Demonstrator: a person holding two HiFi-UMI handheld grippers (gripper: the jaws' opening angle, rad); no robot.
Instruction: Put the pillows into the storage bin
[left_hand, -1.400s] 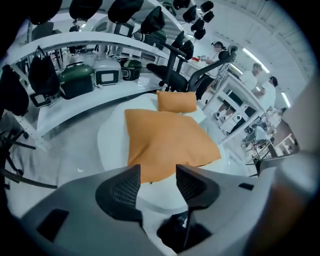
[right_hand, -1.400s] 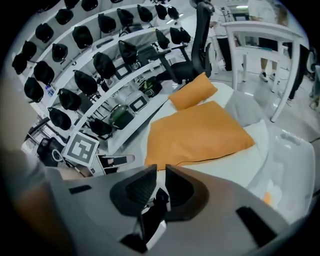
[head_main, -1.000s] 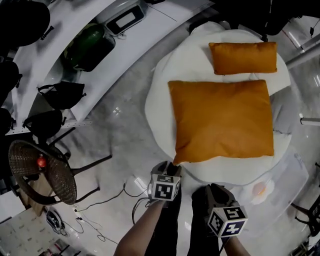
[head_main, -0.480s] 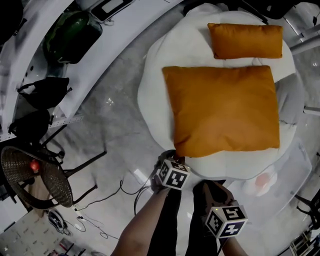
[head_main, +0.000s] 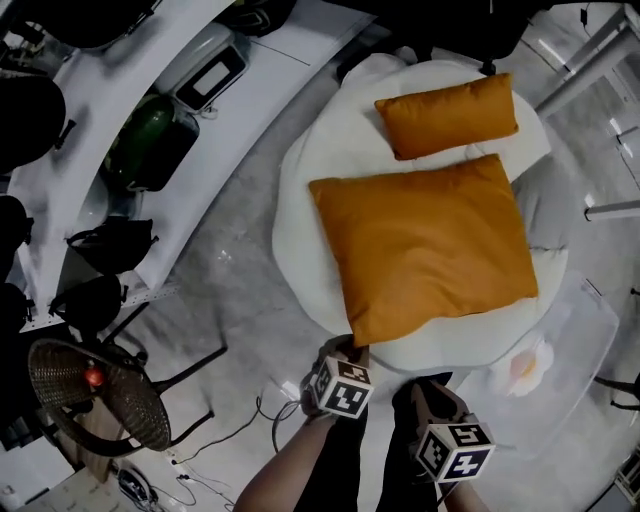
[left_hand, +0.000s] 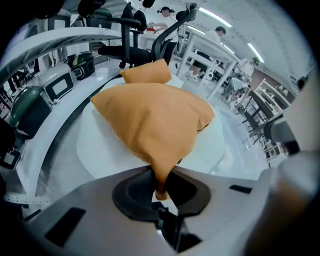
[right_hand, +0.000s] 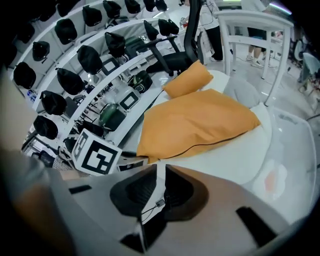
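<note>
Pillows (large pillow (head_main: 425, 245), small pillow (head_main: 447, 115)) are lying unbinned; left gripper (left_hand: 160, 186), jaws just closing, is pinching the large one's corner, right gripper (right_hand: 159, 172) hanging clenched, empty.

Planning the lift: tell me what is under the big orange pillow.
The big orange pillow lies on a white round cushion, which shows along its sides. Whatever is beneath the pillow's middle is covered.

Corner of the big pillow (head_main: 425, 250) is gone inside the left gripper (head_main: 347, 352), jaws just closing on it; clear storage bin (head_main: 598, 305) is barely traceable.
</note>
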